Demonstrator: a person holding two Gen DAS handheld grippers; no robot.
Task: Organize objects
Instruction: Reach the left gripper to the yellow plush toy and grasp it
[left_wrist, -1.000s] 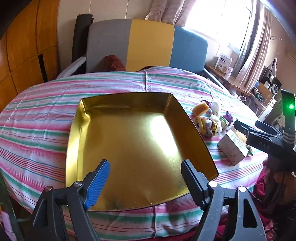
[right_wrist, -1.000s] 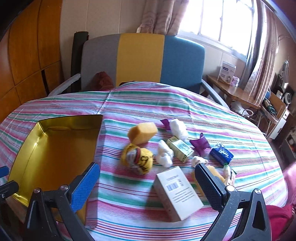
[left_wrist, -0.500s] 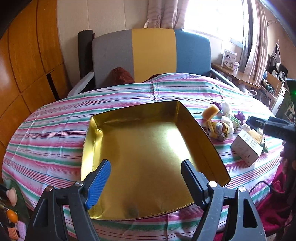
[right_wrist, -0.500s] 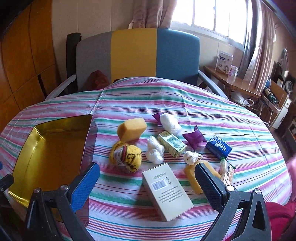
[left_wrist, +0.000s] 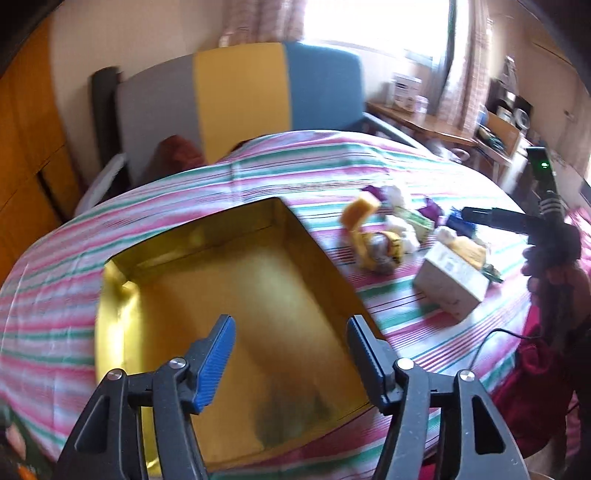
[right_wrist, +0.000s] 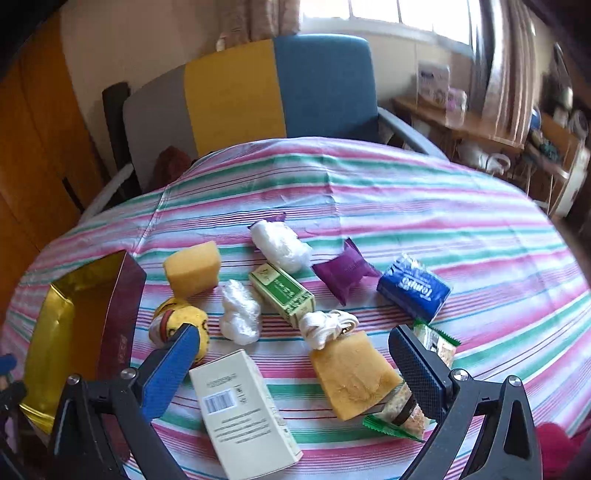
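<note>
An empty gold tin tray lies on the striped table; its edge shows in the right wrist view. My left gripper is open above its near part. My right gripper is open just above a pile of small things: a white box, two yellow sponges, a yellow smiley toy, a green carton, white wads, a purple packet and a blue tissue pack. The right gripper also shows in the left wrist view.
A grey, yellow and blue chair stands behind the table. Green snack wrappers lie by the right finger. A wooden wall is at left. Cluttered shelves stand at the right under the window.
My right gripper has moved forward and down over the pile, so the objects look nearer. My left gripper has swung its view right and drawn back; the tray sits lower left and blurred.
</note>
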